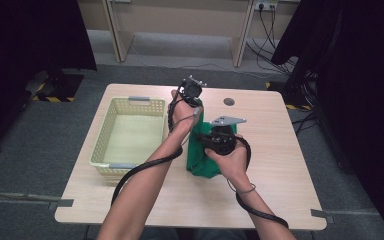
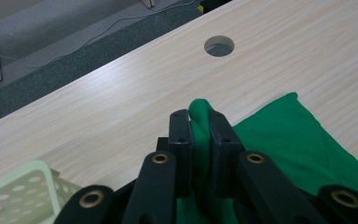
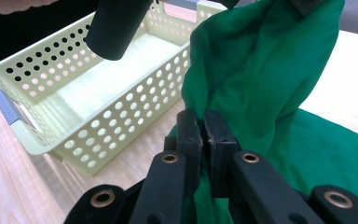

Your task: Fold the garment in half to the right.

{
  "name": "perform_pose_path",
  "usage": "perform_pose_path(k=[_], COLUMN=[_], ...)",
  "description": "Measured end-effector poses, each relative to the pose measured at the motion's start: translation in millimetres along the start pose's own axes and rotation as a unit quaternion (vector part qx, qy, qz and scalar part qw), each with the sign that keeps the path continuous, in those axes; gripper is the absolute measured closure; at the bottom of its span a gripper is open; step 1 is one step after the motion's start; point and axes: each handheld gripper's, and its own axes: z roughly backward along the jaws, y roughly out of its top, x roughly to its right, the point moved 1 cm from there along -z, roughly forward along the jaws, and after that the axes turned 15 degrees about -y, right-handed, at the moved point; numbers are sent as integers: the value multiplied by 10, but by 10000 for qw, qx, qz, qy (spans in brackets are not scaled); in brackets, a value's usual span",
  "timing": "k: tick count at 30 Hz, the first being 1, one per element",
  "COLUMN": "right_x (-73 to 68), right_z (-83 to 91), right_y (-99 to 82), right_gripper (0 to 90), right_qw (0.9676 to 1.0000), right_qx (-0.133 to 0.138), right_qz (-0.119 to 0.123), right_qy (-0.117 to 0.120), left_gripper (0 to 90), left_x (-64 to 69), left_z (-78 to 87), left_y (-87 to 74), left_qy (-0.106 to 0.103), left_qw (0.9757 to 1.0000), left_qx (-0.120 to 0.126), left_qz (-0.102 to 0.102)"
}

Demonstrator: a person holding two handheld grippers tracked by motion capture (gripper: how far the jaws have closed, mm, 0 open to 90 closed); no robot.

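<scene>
With both the left gripper [image 2: 199, 122] and right gripper [image 3: 202, 122] pinching the green cloth [image 1: 203, 159] just beside the basket [image 1: 103, 131], each pair of jaws clamped on fabric, they should lift evenly so no fold slips.

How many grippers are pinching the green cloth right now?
2. The left gripper clamps the cloth's far edge; the right gripper pinches a fold nearer the person, beside the basket.
</scene>
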Motion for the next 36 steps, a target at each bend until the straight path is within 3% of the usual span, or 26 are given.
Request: perform_pose_path(k=[36], right_x=[272], right_z=[-24], right_y=[-329], right_gripper=[867], right_qw=[9994], right_qx=[-195], right_qz=[-259], right_qy=[-155], left_gripper=[805], left_x=[175], left_z=[-369], left_y=[-78], left_qy=[-164], left_qw=[9998], left_qx=[49], left_qz=[112])
